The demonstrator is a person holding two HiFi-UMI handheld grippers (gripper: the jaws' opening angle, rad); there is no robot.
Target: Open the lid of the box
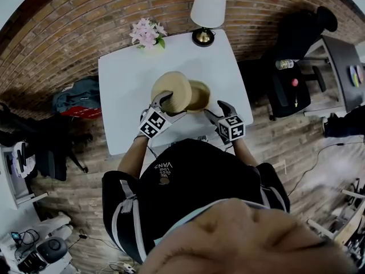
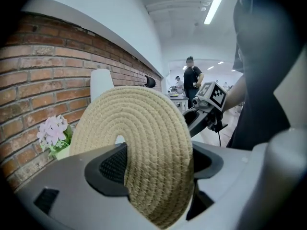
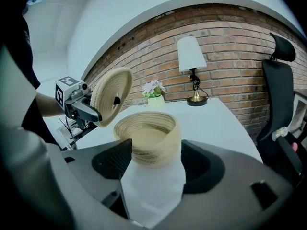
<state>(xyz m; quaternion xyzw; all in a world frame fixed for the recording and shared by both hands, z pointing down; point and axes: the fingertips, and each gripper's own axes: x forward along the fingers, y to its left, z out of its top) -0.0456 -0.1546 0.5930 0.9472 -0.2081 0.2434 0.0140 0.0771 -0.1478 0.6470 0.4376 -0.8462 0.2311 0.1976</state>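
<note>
The round woven lid (image 1: 170, 91) is off the box and tilted on edge above the white table (image 1: 122, 96). My left gripper (image 1: 161, 103) is shut on the lid (image 2: 139, 147), one pad on each face. The open woven box (image 1: 201, 96) stands on the table just right of the lid. In the right gripper view the box (image 3: 148, 134) sits just beyond the tips of my right gripper (image 3: 156, 159), whose jaws stand wide apart; I cannot tell whether they touch it. The lid (image 3: 112, 99) and left gripper (image 3: 79, 107) hang to the box's upper left.
A lamp (image 1: 206, 10) with a white shade stands at the table's far edge, a pot of pink flowers (image 1: 147, 34) at its far left corner. A black office chair (image 1: 291, 84) is to the right. Brick wall lies behind, and people stand far off (image 2: 192, 78).
</note>
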